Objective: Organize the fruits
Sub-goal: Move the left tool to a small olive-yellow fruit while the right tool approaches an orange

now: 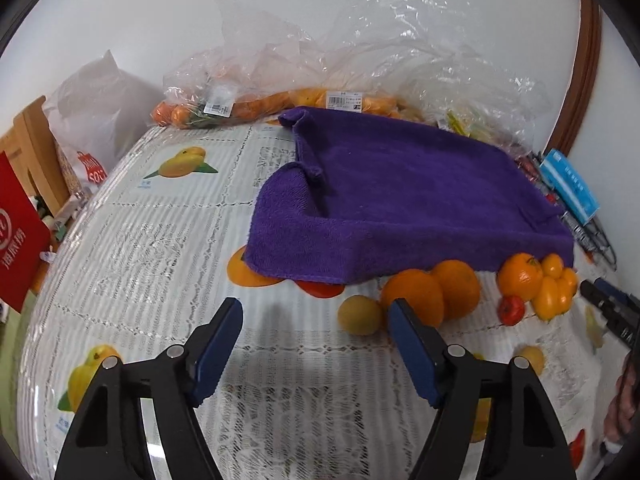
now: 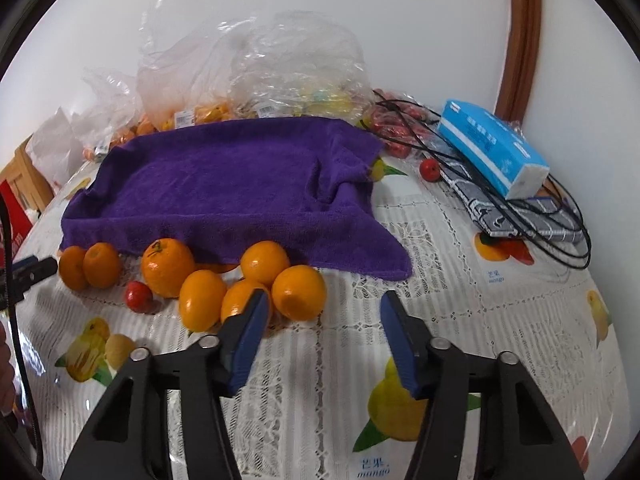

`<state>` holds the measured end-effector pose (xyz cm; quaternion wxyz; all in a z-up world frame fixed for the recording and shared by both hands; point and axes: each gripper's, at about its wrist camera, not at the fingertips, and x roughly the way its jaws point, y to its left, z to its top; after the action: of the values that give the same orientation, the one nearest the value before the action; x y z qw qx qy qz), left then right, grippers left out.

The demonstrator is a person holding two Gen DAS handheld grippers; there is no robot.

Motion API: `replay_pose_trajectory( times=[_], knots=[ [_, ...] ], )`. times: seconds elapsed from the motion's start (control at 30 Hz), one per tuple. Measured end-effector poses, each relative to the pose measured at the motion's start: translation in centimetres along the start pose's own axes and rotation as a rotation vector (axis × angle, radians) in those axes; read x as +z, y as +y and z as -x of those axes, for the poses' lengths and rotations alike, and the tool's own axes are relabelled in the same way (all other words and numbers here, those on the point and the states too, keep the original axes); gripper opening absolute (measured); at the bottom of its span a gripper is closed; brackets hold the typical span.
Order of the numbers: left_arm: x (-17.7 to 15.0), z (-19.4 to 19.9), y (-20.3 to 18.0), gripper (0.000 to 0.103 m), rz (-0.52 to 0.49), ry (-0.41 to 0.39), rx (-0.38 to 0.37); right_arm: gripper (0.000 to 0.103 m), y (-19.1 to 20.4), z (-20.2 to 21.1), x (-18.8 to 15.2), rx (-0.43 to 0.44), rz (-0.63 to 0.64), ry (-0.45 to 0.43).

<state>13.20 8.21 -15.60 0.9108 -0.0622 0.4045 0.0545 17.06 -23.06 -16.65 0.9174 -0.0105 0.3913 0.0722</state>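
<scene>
A purple towel (image 1: 400,196) (image 2: 224,188) lies draped over a low tray-like shape on the fruit-print tablecloth (image 1: 160,240). Loose fruit sits along its near edge: two big oranges (image 1: 460,288), a pale yellow fruit (image 1: 360,314), a stemmed orange (image 1: 520,276) (image 2: 167,266), small oval orange fruits (image 1: 556,292) (image 2: 202,304) and a small red fruit (image 1: 511,310) (image 2: 138,296). My left gripper (image 1: 316,308) (image 2: 32,270) is open over bare cloth, left of the big oranges. My right gripper (image 2: 325,298) (image 1: 608,300) is open, with one oval fruit (image 2: 300,292) just beyond its fingertips, untouched.
Clear plastic bags (image 1: 280,92) (image 2: 256,76) of fruit line the wall behind the towel. A blue tissue pack (image 2: 492,148), black cables (image 2: 560,216) and a patterned cloth lie at the right. A red bag (image 1: 20,224) and a wooden chair stand off the table's left edge.
</scene>
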Motion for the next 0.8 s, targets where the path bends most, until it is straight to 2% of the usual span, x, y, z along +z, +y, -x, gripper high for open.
replay_pose_trajectory(
  times=[0.23,0.3,0.33,0.47,0.8],
  knots=[
    [-0.4,0.1,0.0,0.07,-0.028,-0.012,0.001,0.046,-1.2,-0.5,0.2,0.064,-0.049,0.005],
    [-0.4,-0.3,0.2,0.064,-0.019,0.0,0.001,0.046,-1.0,-0.6,0.3,0.08,-0.045,-0.001],
    [-0.4,-0.5,0.3,0.061,-0.013,0.007,-0.007,0.046,-0.8,-0.7,0.4,0.081,-0.042,0.0],
    [-0.5,-0.9,0.3,0.058,0.002,0.019,-0.024,0.035,-0.1,-1.6,0.6,0.08,-0.02,0.023],
    [-0.2,-2.1,-0.1,0.056,-0.019,0.023,-0.017,0.035,0.5,-3.4,0.7,0.037,0.007,0.052]
  ],
)
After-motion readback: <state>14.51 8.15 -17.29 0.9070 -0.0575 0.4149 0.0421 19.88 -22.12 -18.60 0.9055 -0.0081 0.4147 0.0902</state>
